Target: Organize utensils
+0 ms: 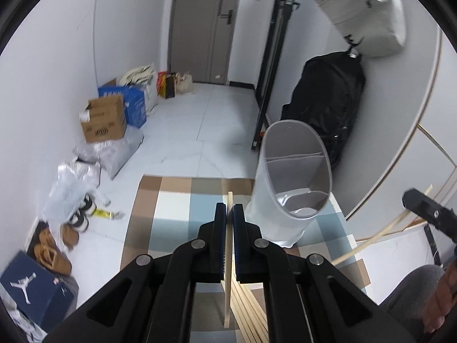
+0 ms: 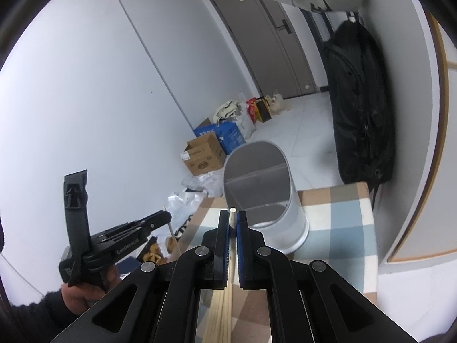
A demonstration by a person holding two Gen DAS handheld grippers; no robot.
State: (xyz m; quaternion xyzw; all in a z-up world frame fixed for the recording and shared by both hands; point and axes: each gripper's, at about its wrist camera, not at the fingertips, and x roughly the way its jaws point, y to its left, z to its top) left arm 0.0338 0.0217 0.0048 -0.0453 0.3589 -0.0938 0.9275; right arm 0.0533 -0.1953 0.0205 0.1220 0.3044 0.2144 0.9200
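My left gripper [image 1: 229, 208] is shut on a pale wooden chopstick [image 1: 228, 271], which stands almost upright between the pads. Several more chopsticks [image 1: 251, 311] lie on the checked cloth [image 1: 171, 223] beneath it. A white round utensil holder [image 1: 291, 188] with inner dividers stands just ahead to the right, with its mouth towards me. My right gripper [image 2: 232, 217] is shut on another chopstick [image 2: 232, 211], whose round tip pokes out in front of the holder [image 2: 265, 200]. Each gripper shows in the other's view: right gripper [image 1: 414, 200], left gripper [image 2: 167, 216].
A black bag [image 1: 328, 108] leans on the wall behind the holder, with a white bag [image 1: 368, 14] above it. Cardboard boxes [image 1: 104, 118], plastic bags and shoes [image 1: 54, 254] line the left wall. A person's hand [image 2: 82, 294] holds the left gripper.
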